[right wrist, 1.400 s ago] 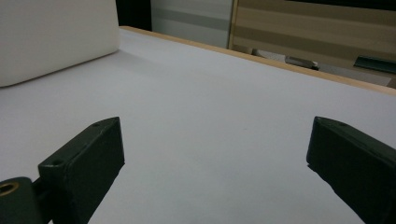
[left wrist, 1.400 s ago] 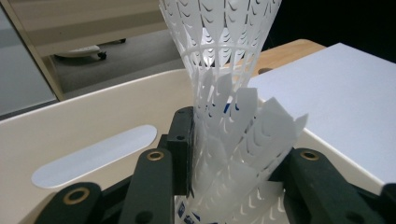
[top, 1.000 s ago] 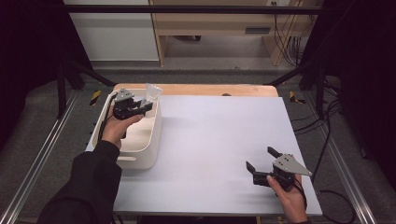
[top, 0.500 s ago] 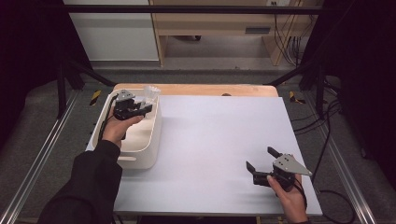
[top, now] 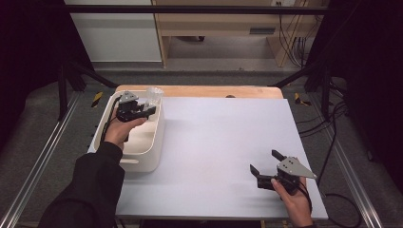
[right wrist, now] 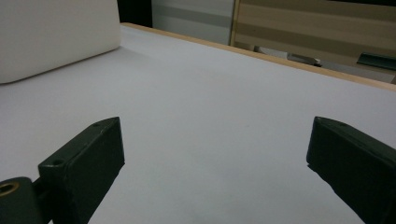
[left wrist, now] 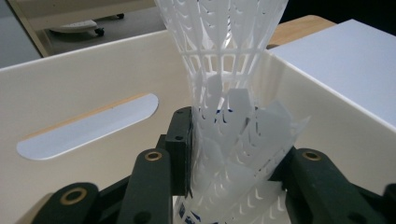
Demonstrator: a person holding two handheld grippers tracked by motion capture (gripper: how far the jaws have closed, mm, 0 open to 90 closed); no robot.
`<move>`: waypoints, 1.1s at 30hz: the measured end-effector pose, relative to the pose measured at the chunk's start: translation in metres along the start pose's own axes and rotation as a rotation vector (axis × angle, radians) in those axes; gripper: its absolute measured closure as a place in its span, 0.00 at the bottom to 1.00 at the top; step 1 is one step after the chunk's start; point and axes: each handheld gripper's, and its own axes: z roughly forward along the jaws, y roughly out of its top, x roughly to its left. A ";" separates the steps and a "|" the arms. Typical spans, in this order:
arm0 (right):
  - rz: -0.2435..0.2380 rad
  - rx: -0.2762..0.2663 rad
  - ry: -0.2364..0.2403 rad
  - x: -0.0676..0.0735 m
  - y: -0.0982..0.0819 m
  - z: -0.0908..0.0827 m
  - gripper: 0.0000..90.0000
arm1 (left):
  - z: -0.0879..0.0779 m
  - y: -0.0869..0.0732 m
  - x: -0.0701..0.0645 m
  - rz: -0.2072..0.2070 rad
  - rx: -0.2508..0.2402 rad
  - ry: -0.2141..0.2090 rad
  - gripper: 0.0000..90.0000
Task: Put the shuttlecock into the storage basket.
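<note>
My left gripper (top: 145,110) hovers over the far end of a white bin (top: 142,161), shut on a nested stack of white plastic shuttlecocks (top: 154,95). In the left gripper view the black pads (left wrist: 181,149) press the lower skirts of the shuttlecock stack (left wrist: 224,46), whose lattice flares up past the bin wall (left wrist: 70,84). The cork ends are hidden below the jaws. My right gripper (top: 264,161) rests low over the table's near right part, open and holding nothing. The right gripper view shows the right gripper (right wrist: 215,154) with its jaws wide apart over the bare pale mat (right wrist: 210,88).
A pale mat (top: 228,137) covers most of the wooden table (top: 209,91). The white bin (right wrist: 51,32) stands on the mat's left side. Black frame rails and cables run along both table sides. A wooden bench stands behind the table.
</note>
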 end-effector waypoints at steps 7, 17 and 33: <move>-0.001 0.005 0.002 0.000 -0.001 0.001 0.05 | 0.004 -0.002 0.000 -0.008 0.022 0.008 0.69; -0.002 0.005 0.000 0.000 -0.001 0.001 0.05 | 0.005 -0.002 0.001 -0.015 0.010 0.006 0.66; -0.002 0.009 0.003 0.000 -0.001 0.001 0.05 | 0.005 -0.002 0.004 -0.072 -0.040 0.037 0.38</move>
